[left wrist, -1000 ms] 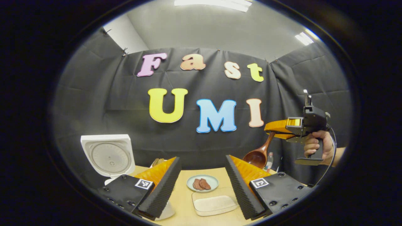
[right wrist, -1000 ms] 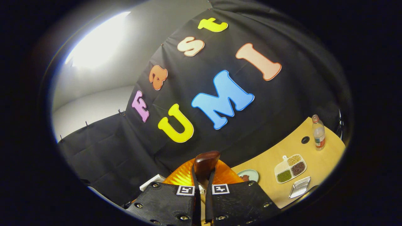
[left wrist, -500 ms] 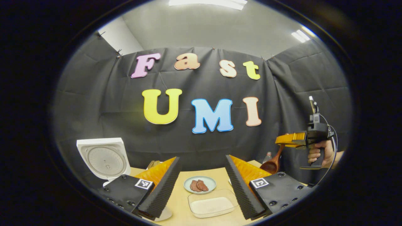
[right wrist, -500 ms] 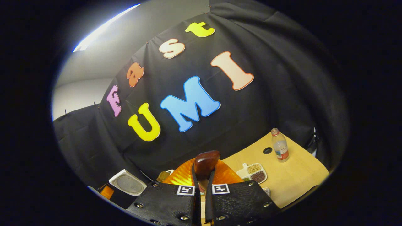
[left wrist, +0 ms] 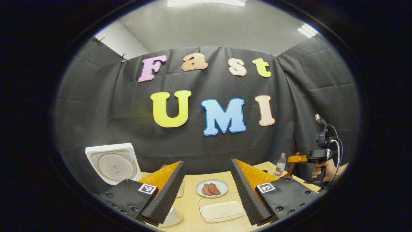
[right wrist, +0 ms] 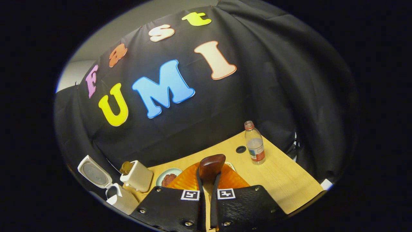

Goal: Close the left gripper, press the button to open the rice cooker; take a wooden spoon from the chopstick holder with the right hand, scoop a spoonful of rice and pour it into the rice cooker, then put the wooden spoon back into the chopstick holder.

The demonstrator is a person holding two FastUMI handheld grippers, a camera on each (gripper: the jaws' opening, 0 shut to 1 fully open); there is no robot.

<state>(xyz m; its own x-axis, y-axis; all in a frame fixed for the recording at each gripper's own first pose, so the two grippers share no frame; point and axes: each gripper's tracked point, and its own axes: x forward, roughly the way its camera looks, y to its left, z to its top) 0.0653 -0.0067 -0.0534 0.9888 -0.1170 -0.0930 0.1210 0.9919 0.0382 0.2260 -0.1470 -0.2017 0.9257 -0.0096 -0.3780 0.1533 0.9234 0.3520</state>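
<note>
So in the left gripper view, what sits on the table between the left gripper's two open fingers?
A small plate with brown pieces on it and, nearer the camera, a clear tray of rice. Both lie in the gap of the left gripper.

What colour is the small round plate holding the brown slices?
The small round plate is pale blue-green, clearest in the left gripper view.
</note>
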